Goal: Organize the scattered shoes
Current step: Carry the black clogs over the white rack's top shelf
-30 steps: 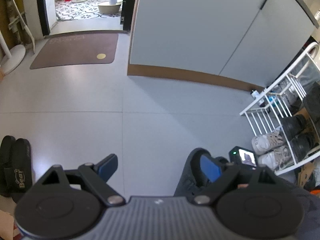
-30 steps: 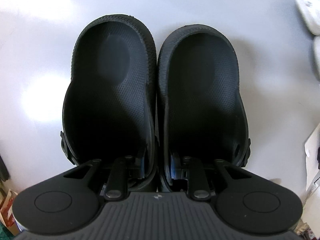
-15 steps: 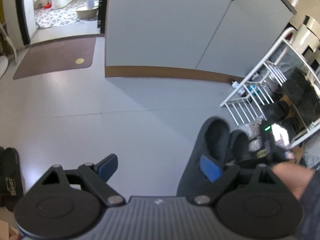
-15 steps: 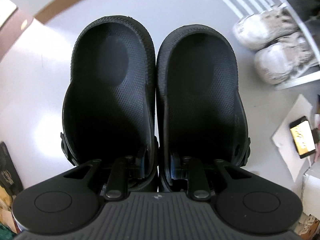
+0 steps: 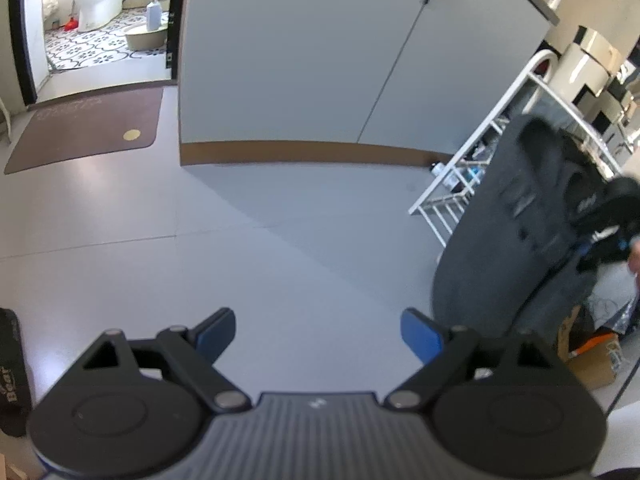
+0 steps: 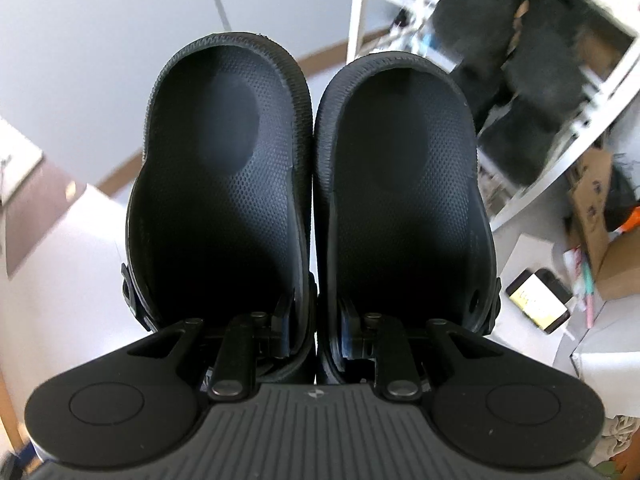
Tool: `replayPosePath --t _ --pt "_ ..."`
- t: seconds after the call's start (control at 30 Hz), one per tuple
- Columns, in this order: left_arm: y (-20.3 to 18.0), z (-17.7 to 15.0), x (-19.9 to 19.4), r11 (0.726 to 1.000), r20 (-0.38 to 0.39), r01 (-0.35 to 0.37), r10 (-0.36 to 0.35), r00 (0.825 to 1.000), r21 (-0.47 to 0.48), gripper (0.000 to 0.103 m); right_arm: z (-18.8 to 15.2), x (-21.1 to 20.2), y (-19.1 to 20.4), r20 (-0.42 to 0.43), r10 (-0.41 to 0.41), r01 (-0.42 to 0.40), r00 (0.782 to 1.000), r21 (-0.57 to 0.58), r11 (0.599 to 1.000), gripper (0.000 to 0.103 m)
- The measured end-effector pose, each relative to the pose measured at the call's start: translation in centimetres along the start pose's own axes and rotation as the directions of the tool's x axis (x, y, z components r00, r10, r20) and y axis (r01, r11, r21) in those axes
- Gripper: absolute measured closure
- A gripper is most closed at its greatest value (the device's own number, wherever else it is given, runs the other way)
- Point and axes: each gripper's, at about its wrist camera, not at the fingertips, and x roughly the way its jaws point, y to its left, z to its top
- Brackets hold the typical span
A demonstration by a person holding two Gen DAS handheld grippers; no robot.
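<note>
At the far left edge of the floor lies a black slide sandal with a printed logo [image 5: 10, 376], cut off by the frame, so whether its mate sits beside it cannot be told. The left gripper [image 5: 320, 336] hangs over bare grey floor [image 5: 200, 264] with its blue-padded jaws spread wide and nothing between them.

Further right, the pair of black rubber clogs [image 6: 312, 200] is off the floor, pinched by the right gripper [image 6: 316, 336]: its jaws sit clenched on the two inner heel walls, pressed together. The clogs' long axis runs straight out from that gripper, toes leading. Ahead and to the right of those toes stands the white wire shoe rack [image 6: 592, 92], with dark furry boots [image 6: 532, 80] already on a shelf.

So the carrying hand is the one near the rack, and I judge an open shelf space must be found. Motion blur smears the rack; its free slots, and the clogs' undersides, are hard to make out.
</note>
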Motion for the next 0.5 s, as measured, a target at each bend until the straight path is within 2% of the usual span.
replayPosePath --t 0.07,0.2,0.33,0.37,0.5 --pt "-0.1 -0.1 -0.4 0.999 0.014 0.023 -0.023 1.000 0.026 0.012 -0.2 -1.0 -0.4 0.026 -0.003 0.002 1.000 0.016 1.000 0.078" --pt "0.2 0.1 -1.0 0.999 0.058 0.017 -0.020 0.998 0.039 0.012 0.6 -3.4 -2.3 0.089 -0.017 0.013 0.996 0.053 0.999 0.078" --pt "-0.3 0.2 -0.9 0.997 0.081 0.038 -0.043 0.996 0.070 0.012 0.7 -2.0 -5.2 0.128 -0.015 0.005 0.992 0.084 0.996 0.078" --pt "-0.5 0.1 -1.0 0.996 0.087 0.039 -0.046 0.995 0.081 0.012 0.1 -0.5 -5.8 0.137 -0.008 -0.005 0.991 0.094 0.996 0.078" --pt "-1.1 0.3 -0.9 0.993 0.100 0.033 -0.045 0.994 0.115 0.012 1.8 -3.4 -8.5 0.184 -0.010 -0.008 0.983 0.099 0.995 0.078"
